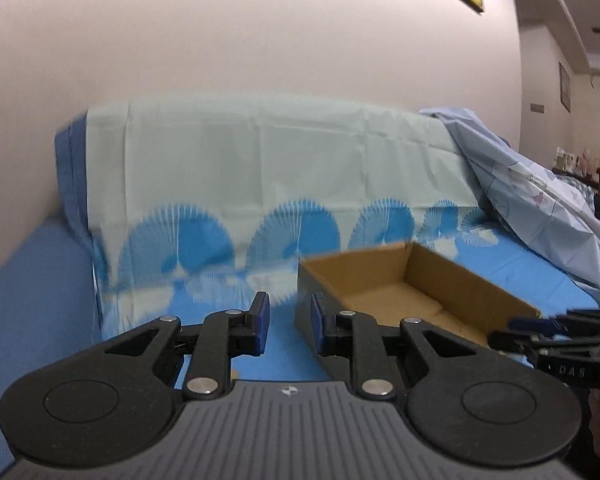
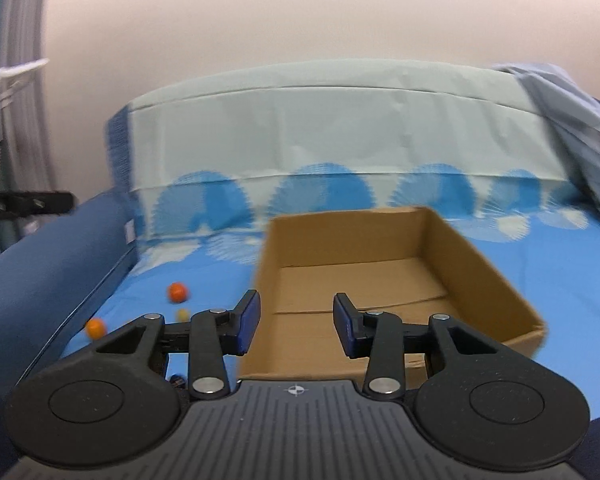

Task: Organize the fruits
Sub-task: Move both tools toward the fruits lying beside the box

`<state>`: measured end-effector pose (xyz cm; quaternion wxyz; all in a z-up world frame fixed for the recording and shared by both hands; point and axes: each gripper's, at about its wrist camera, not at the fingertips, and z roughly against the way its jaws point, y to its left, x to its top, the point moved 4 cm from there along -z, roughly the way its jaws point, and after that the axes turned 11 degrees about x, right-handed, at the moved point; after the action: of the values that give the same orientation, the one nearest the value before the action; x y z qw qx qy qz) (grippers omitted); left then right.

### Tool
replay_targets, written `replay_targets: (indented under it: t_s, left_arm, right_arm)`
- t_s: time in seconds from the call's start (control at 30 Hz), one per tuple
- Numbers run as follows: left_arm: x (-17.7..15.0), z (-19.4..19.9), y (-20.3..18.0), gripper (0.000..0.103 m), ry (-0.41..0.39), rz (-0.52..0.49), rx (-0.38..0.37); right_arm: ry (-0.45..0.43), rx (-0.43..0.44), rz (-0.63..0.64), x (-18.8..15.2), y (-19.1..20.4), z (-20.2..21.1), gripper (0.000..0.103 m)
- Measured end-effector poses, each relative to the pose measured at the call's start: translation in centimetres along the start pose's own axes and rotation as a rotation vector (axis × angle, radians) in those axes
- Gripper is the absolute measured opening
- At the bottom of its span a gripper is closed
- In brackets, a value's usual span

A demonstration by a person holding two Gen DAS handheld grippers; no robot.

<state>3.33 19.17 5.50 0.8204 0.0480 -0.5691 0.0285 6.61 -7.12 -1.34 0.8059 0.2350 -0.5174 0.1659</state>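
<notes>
Both claws hold nothing: the left claw (image 1: 287, 322) gapes narrowly beside the cardboard box (image 1: 452, 276), the right claw (image 2: 296, 324) wider over it. Orange fruits (image 2: 177, 293) lie on the bed (image 2: 560, 264)

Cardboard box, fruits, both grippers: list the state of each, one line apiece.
cardboard box: open-topped, upright on the blue sheet, nothing visible inside.
orange fruits: two loose on the sheet, left of the box, outside it.
small yellow fruit: loose on the sheet near them, partly hidden.
left gripper: fingers apart, nothing between them.
right gripper: fingers apart, nothing between them, pointing over the box.
</notes>
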Motion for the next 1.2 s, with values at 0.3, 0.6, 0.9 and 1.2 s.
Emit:
replay_targets:
  t_s: [0.3, 0.6, 0.9, 1.2]
  left_arm:
    - [-5.9, -2.5, 3.0, 0.025, 0.109, 0.094, 0.06]
    - [-7.6, -6.4, 3.4, 0.027, 0.234, 0.124, 0.079]
    - [-9.2, -10.4, 8.1, 0.055, 0.359, 0.258, 0.389]
    - [-10.7, -15.3, 10.6, 0.061, 0.422, 0.294, 0.541]
  right_arm:
    - [0.088, 0.167, 0.139, -3.3, 6.9, -2.8, 0.042]
    - [0.266, 0.277, 0.257, -9.3, 10.2, -6.7, 0.042]
    - [0.356, 0.292, 0.256, -10.8, 10.3, -9.9, 0.044]
    - [0.412, 0.319, 0.213, -11.5, 9.6, -11.7, 0.045]
